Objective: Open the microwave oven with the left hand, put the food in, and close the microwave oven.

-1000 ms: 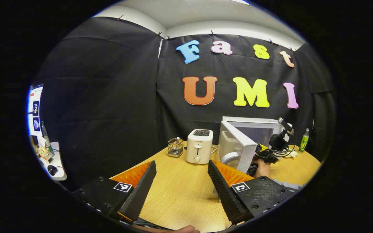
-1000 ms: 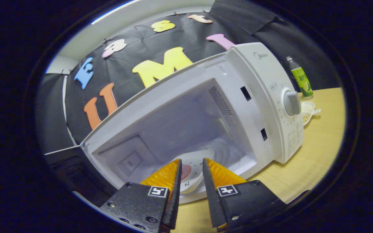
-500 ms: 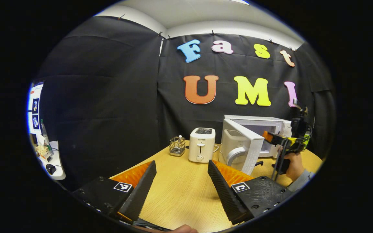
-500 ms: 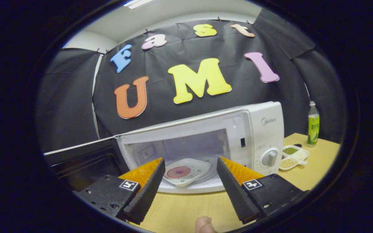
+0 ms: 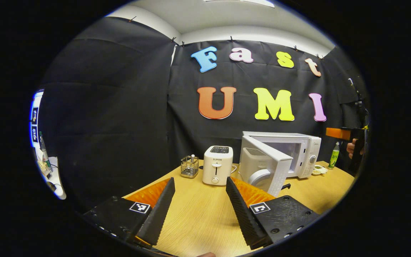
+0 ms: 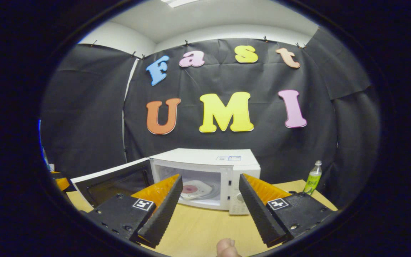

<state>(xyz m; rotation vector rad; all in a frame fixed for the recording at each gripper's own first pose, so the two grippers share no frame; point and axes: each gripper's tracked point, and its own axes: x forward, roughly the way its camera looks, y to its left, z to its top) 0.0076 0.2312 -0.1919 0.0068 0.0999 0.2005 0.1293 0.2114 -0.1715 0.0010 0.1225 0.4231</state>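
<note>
A white microwave oven (image 6: 205, 160) stands on the wooden table with its door (image 6: 114, 180) swung wide open to the left. Inside sits a white plate (image 6: 196, 189) with a round reddish piece of food on it. My right gripper (image 6: 209, 208) is open and empty, held back from the oven and raised. In the left gripper view the microwave oven (image 5: 291, 150) is at the back right, its door (image 5: 264, 167) standing out toward me. My left gripper (image 5: 200, 208) hovers open over the table, well short of the door. The right gripper (image 5: 337, 134) and the hand holding it show at the far right edge.
A white toaster (image 5: 218, 165) and a small wire basket (image 5: 190, 166) stand left of the oven. A green bottle (image 6: 312, 177) stands right of it, with a small white dish (image 5: 319, 170) beside it. The wooden table (image 5: 198, 214) stretches between my grippers and the appliances.
My right gripper let go of the plate inside the oven, opened, and pulled back and up away from it. The left gripper has barely moved.
</note>
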